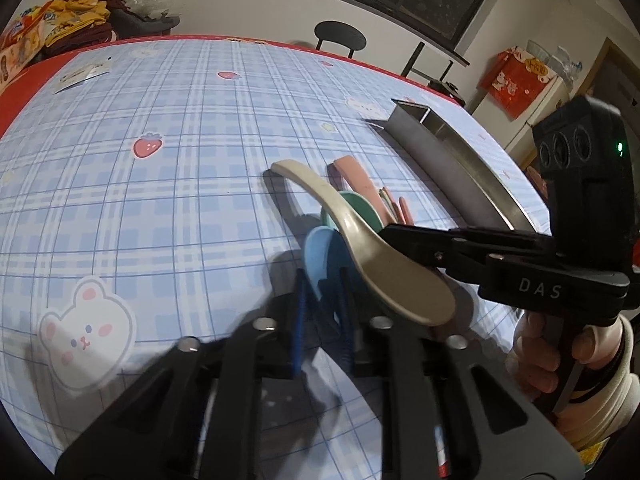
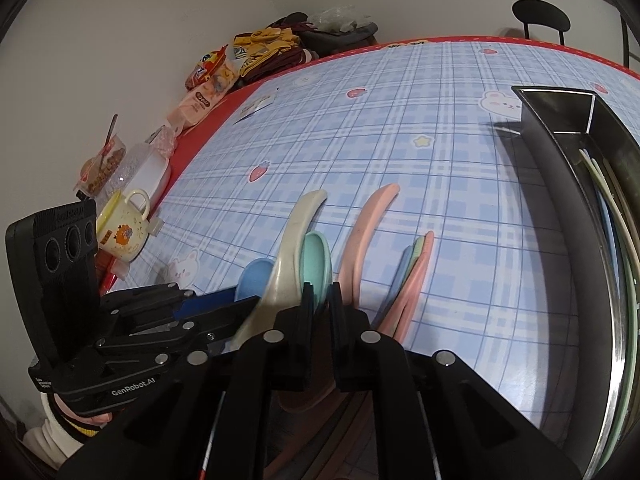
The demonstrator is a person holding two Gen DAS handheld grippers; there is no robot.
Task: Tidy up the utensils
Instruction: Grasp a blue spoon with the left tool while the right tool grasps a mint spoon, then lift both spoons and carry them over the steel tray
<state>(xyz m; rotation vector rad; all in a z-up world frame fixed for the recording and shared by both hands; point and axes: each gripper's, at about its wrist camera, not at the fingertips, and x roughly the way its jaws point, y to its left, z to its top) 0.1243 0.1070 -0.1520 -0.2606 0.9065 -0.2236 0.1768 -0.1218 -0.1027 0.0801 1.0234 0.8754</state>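
Blue, green and cream spoons lie bunched on the checked tablecloth. My left gripper is shut on the bowl of the blue spoon. The right gripper has its jaws almost together on the near rim of the green spoon. The cream spoon leans across both, handle raised to the far side. A pink spoon and thin coloured handles lie to the right.
A long metal tray holding several utensils stands to the right. At the table's left edge are a yellow cup, snack bags and a clothes pile. A black chair stands behind. A person's hand grips the right handle.
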